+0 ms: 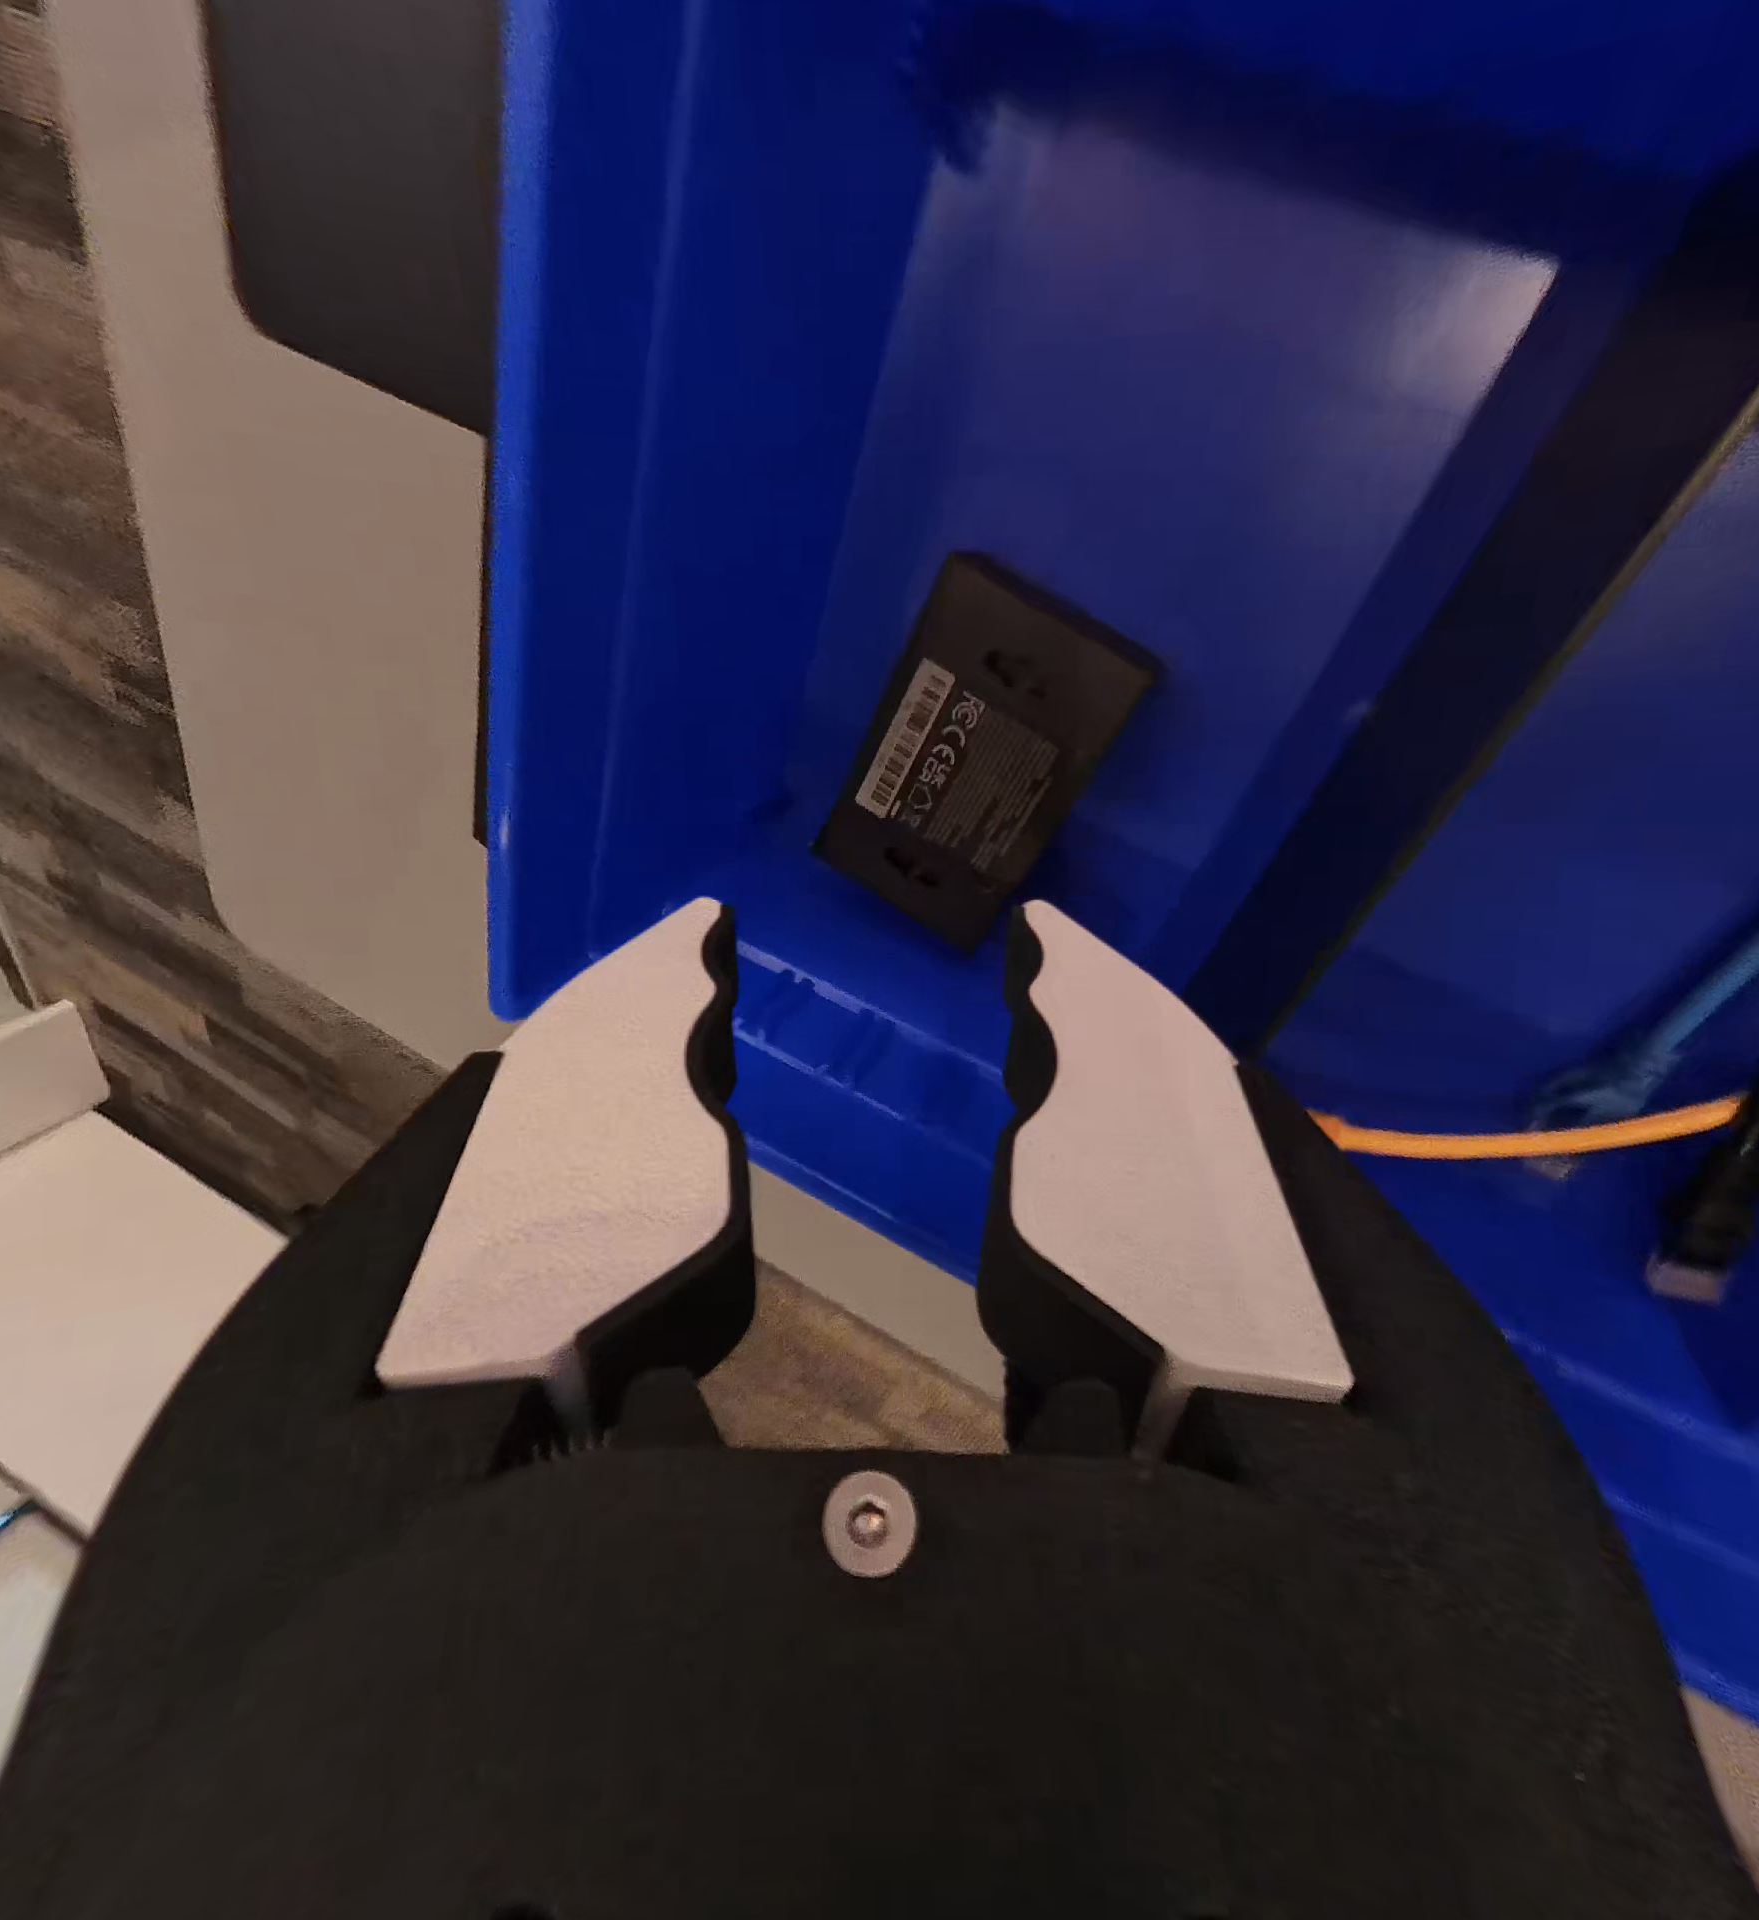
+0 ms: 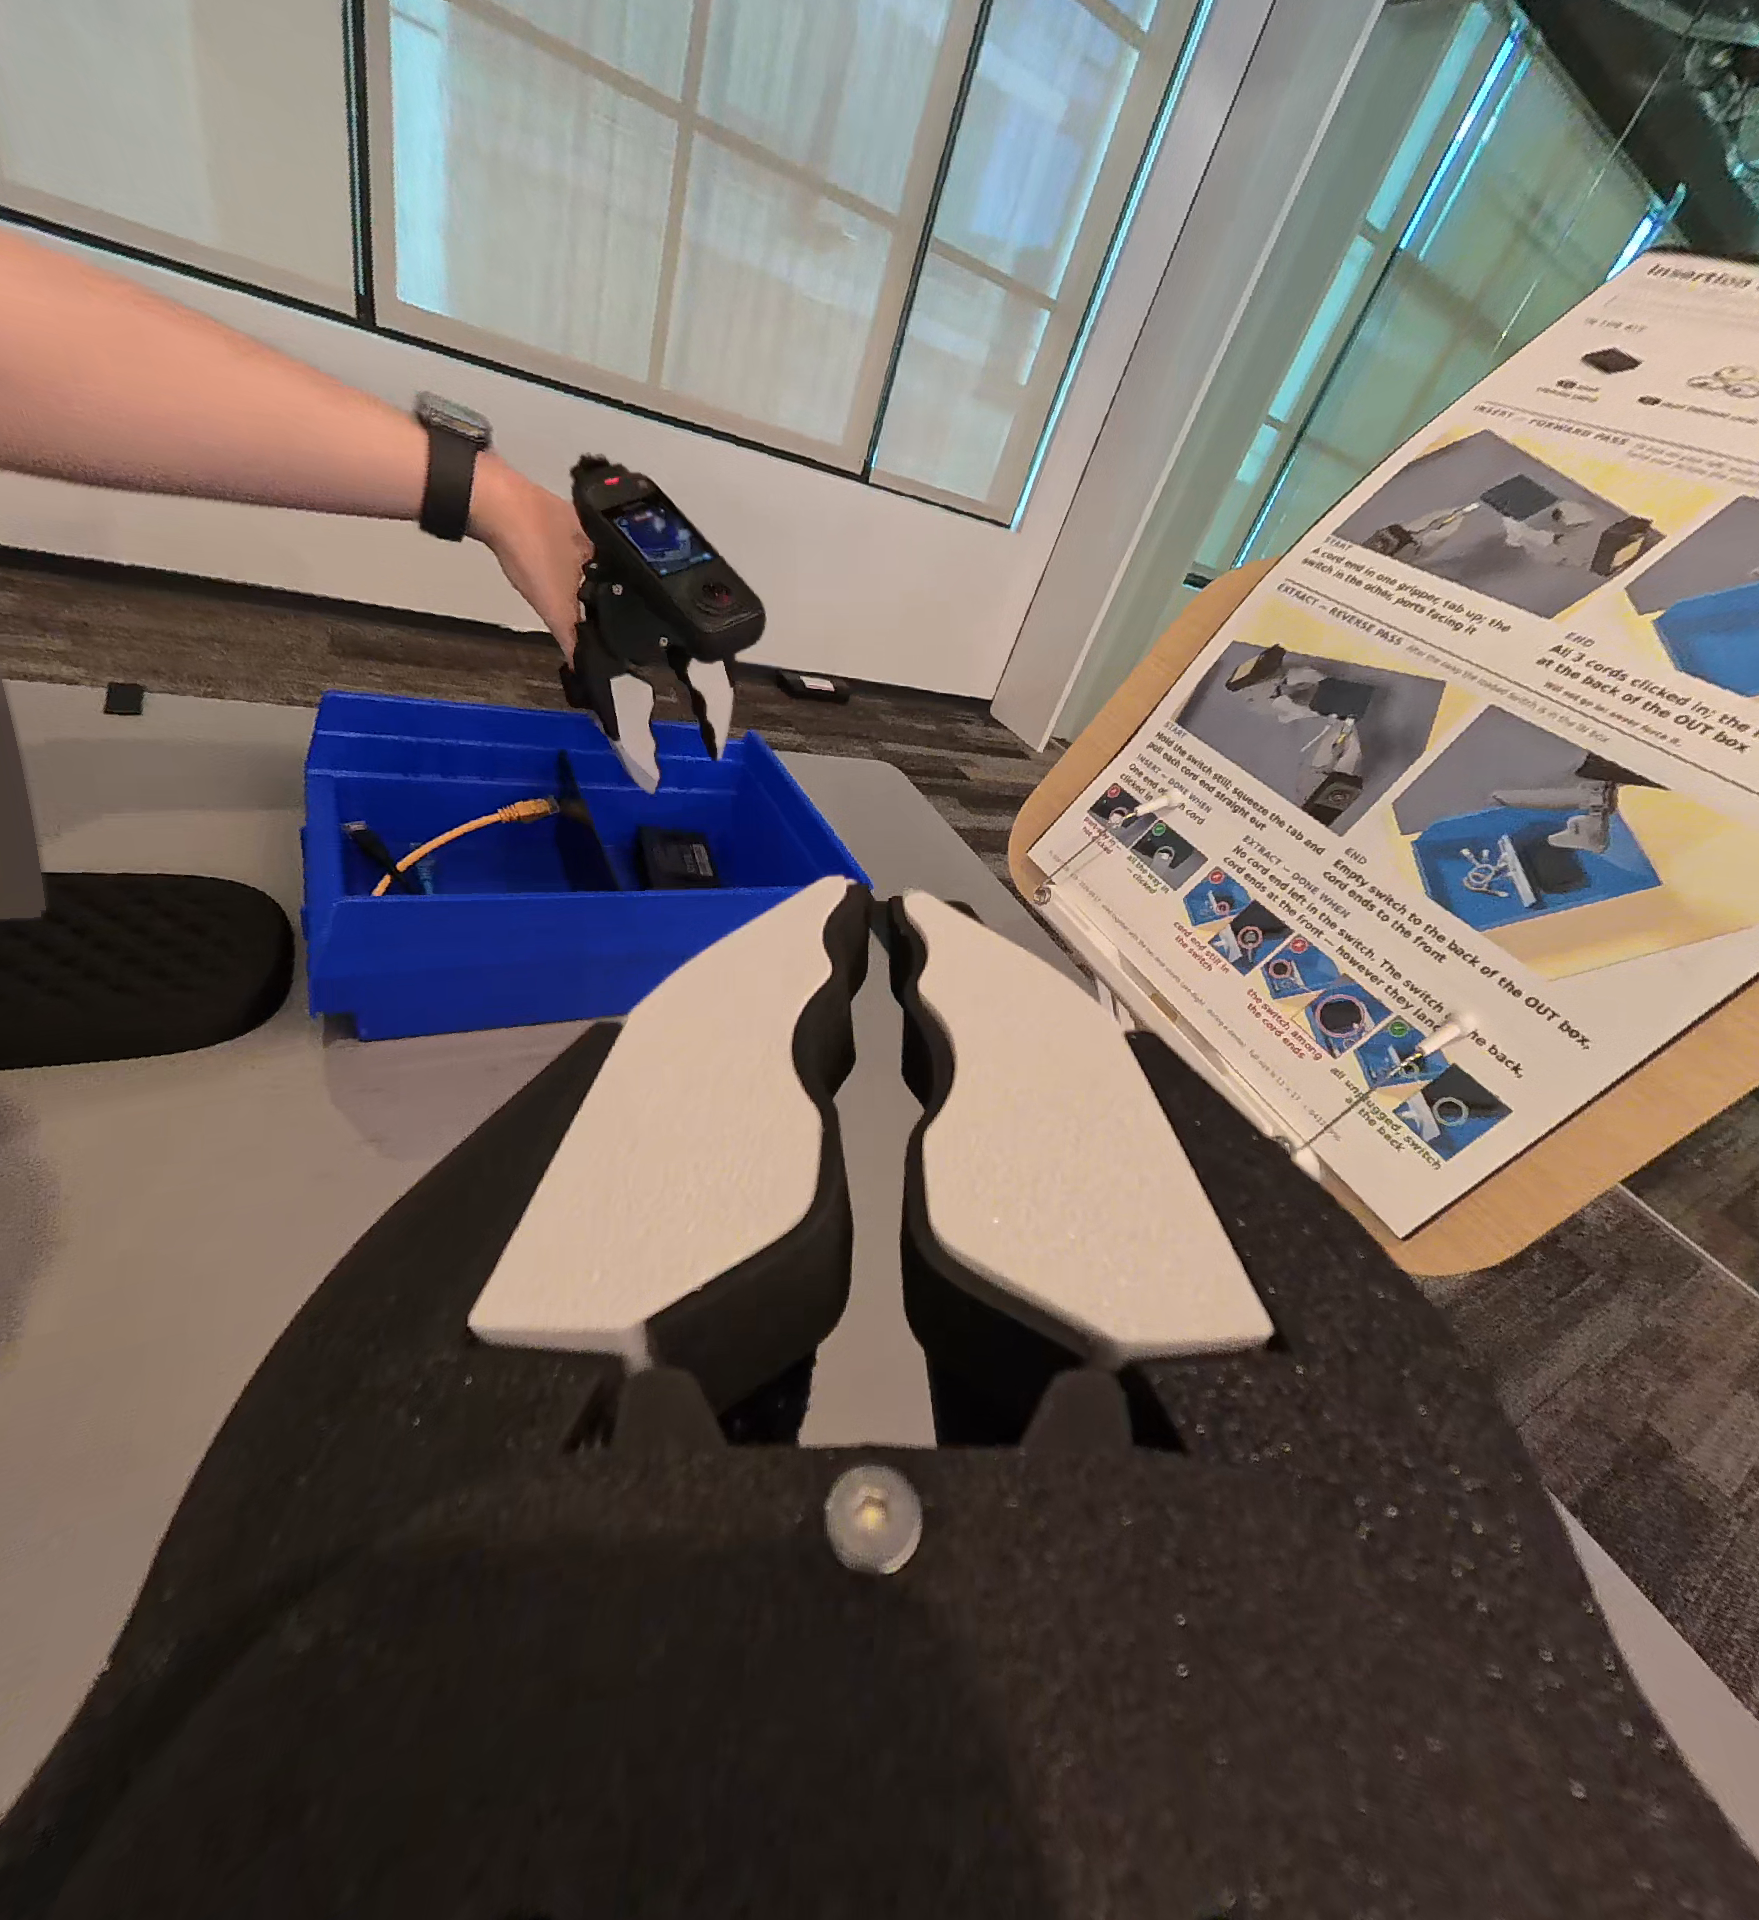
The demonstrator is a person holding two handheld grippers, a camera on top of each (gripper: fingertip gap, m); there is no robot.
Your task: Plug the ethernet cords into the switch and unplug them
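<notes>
We see open room above the switch [image 1: 984,753]; the bin [image 1: 646,520] walls and divider [image 1: 1457,665] hem it.

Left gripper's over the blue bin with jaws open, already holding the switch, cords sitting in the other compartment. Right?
Not quite: the left gripper holds nothing. The left wrist view shows its jaws open and empty, with the switch lying on the floor of the blue bin beyond them. The cords do sit in the other compartment.

Blue bin [image 2: 542,935], black switch [image 1: 989,748], orange cord [image 2: 459,831]
</notes>
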